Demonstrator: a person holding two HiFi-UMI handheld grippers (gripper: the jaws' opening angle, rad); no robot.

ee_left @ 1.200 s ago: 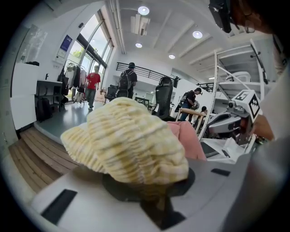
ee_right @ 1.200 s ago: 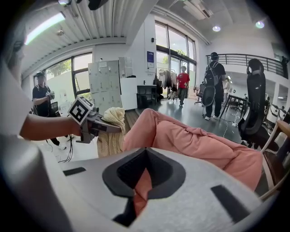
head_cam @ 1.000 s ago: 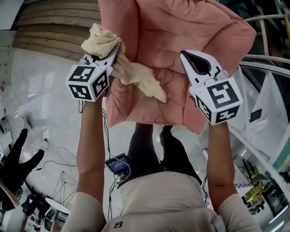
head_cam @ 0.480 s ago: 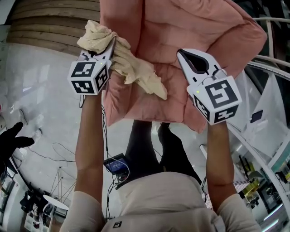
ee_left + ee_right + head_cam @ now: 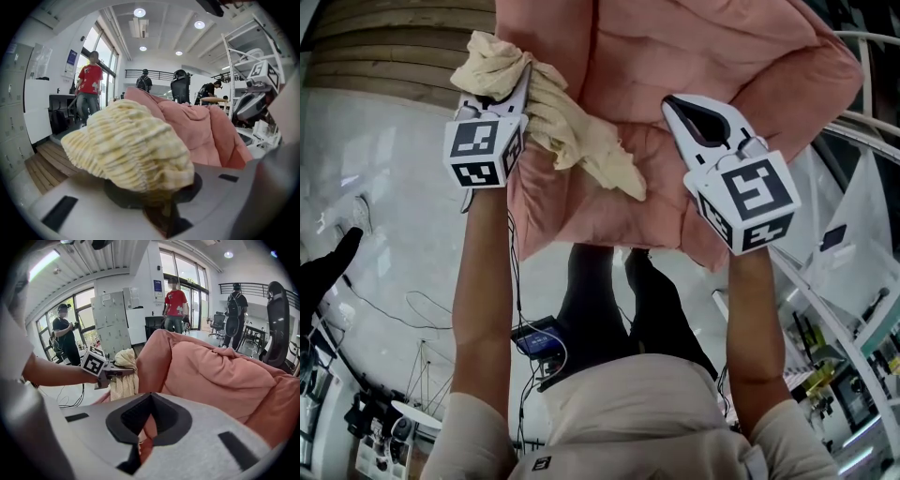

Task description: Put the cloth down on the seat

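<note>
A crumpled pale yellow cloth (image 5: 572, 141) is clamped in my left gripper (image 5: 522, 80), which is shut on it. One bunch bulges out past the jaws (image 5: 131, 145). The other end trails down onto the pink cushioned seat (image 5: 675, 56). This gripper hangs over the seat's left edge. My right gripper (image 5: 670, 101) hovers over the seat's middle with its jaws together and nothing between them. In the right gripper view, the left gripper (image 5: 115, 372) and the hanging cloth (image 5: 124, 380) show beside the seat (image 5: 220, 371).
A wooden platform (image 5: 403, 47) lies left of the seat. White metal rails (image 5: 862, 122) stand at the right. Cables and a small blue box (image 5: 542, 339) lie on the floor by my legs. Several people stand in the background, and there are lockers (image 5: 110, 324).
Both grippers have sunk a little closer to the seat. The left one carried the cloth along and turned slightly. The grip on the cloth is unchanged.
</note>
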